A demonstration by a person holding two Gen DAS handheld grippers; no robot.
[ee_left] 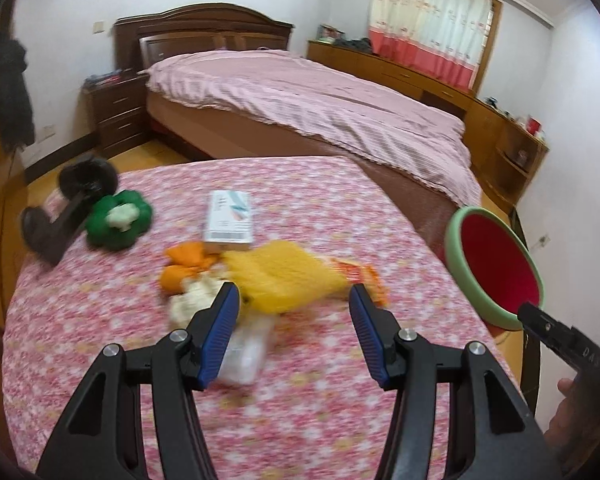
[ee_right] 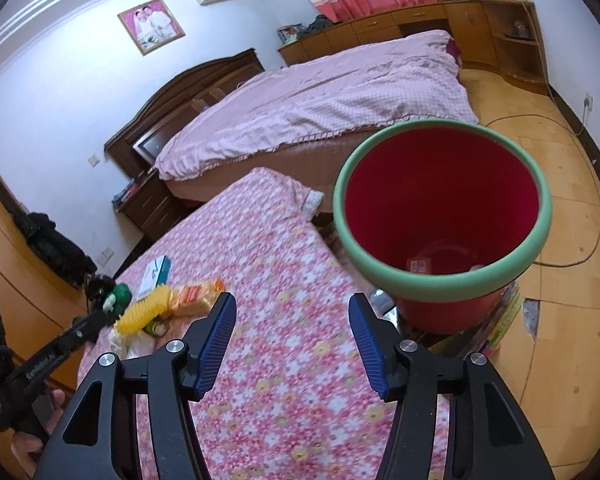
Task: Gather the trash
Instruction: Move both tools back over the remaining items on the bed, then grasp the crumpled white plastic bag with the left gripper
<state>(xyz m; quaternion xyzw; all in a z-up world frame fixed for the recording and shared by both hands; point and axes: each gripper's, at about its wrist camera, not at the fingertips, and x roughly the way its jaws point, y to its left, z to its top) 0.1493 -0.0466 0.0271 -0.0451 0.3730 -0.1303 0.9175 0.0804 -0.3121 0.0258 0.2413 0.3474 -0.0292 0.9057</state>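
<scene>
A pile of trash lies on the pink flowered tablecloth (ee_left: pixel 324 408): a yellow foam net (ee_left: pixel 284 276), orange peel (ee_left: pixel 184 264), crumpled white tissue (ee_left: pixel 190 300), a clear plastic wrapper (ee_left: pixel 246 350), an orange snack wrapper (ee_left: pixel 360 274) and a white box (ee_left: pixel 230 220). My left gripper (ee_left: pixel 294 300) is open just short of the yellow net, pads not touching it. The red bin with a green rim (ee_right: pixel 444 286) stands off the table's right side, with some scraps at its bottom. My right gripper (ee_right: pixel 294 310) hangs open and empty over the table edge beside the bin.
A green broccoli toy (ee_left: pixel 118 218) and a black dumbbell (ee_left: pixel 66 208) lie at the table's far left. A bed with a pink cover (ee_left: pixel 320 96) stands behind the table. Wooden cabinets (ee_left: pixel 500 136) line the wall. A person's hand (ee_left: pixel 568 392) shows at the right edge.
</scene>
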